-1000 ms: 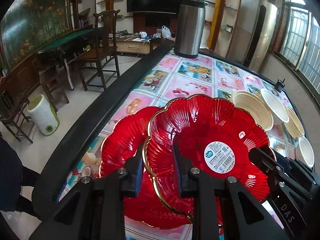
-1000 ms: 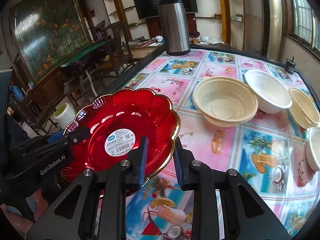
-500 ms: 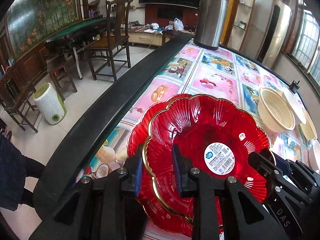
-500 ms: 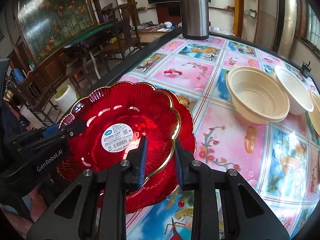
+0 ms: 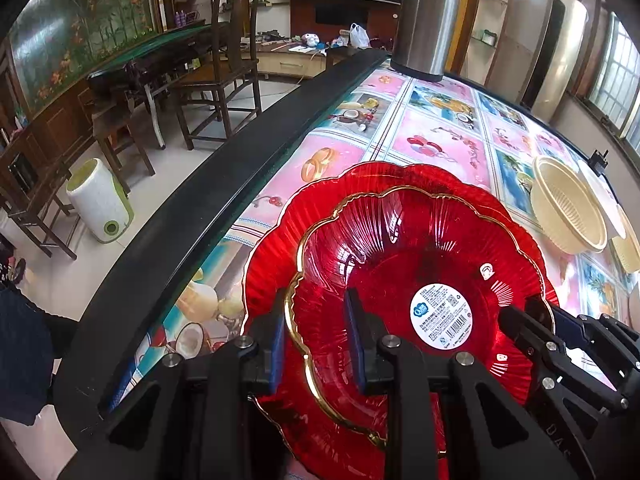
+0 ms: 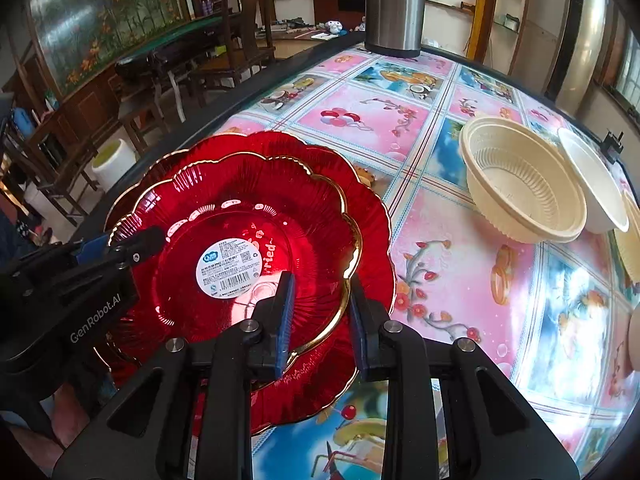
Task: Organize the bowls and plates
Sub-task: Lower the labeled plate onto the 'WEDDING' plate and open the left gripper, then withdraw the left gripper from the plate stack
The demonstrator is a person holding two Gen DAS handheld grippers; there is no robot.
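Note:
A red scalloped plate with a gold rim and a white label (image 5: 424, 264) (image 6: 248, 240) is carried by both grippers. My left gripper (image 5: 316, 340) is shut on its left rim; my right gripper (image 6: 320, 316) is shut on its right rim. It sits just over a second, matching red plate (image 5: 280, 232) (image 6: 372, 216) lying on the table; whether the two touch I cannot tell. Each gripper shows at the edge of the other's view. A cream ribbed bowl (image 6: 520, 180) (image 5: 568, 204) and a white bowl (image 6: 592, 184) stand to the right.
The table (image 6: 460, 280) has a fruit-patterned cloth and a black raised edge (image 5: 224, 184). A steel thermos (image 6: 394, 4) stands at the far end. More cream bowls (image 6: 632, 240) sit at the right edge. Chairs and a white bin (image 5: 98, 204) stand on the floor to the left.
Both grippers have lowered the held plate and carried it over the second red plate, which was offset to the left a second ago and now lies directly underneath.

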